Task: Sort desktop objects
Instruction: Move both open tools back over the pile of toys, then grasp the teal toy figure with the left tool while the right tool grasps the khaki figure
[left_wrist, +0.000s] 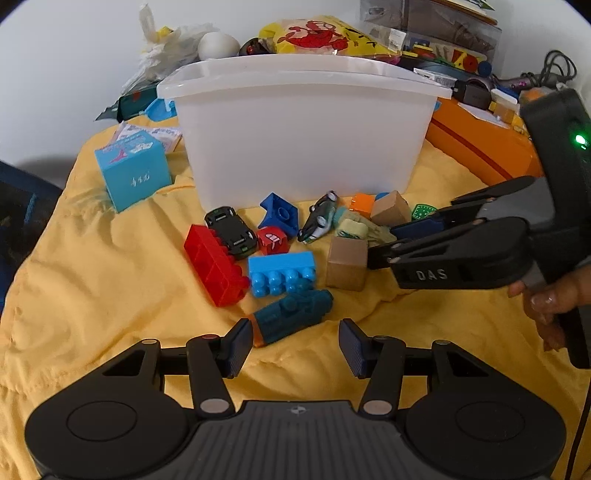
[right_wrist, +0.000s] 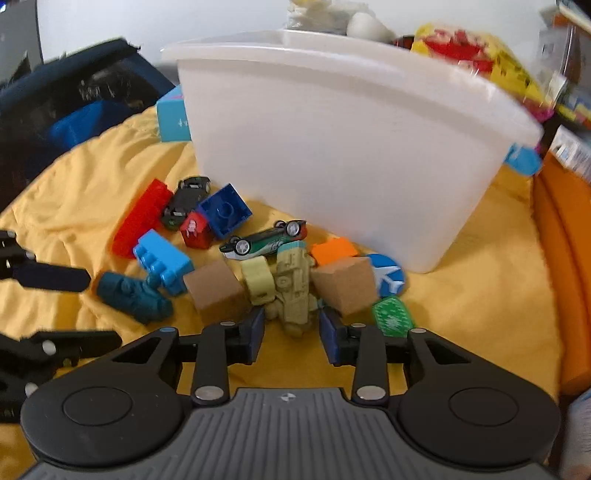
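A pile of toys lies on the yellow cloth (left_wrist: 110, 295) before a white plastic bin (left_wrist: 303, 129). My left gripper (left_wrist: 293, 345) is open, its pads either side of a teal toy vehicle (left_wrist: 295, 315). My right gripper (right_wrist: 291, 334) is open around the near end of a beige toy truck (right_wrist: 293, 291); it also shows in the left wrist view (left_wrist: 384, 242). Nearby lie a red brick (left_wrist: 214, 269), a light blue brick (left_wrist: 282, 273), a black car (left_wrist: 231, 230), a green-white car (right_wrist: 266, 240) and two wooden cubes (right_wrist: 216, 290) (right_wrist: 345, 284).
A light blue box (left_wrist: 133, 170) stands left of the bin. An orange case (left_wrist: 480, 147) lies at right. Clutter, a yellow bag (left_wrist: 321, 35) and a white ball (left_wrist: 218, 44) sit behind the bin. A dark bag (right_wrist: 74, 96) is at far left.
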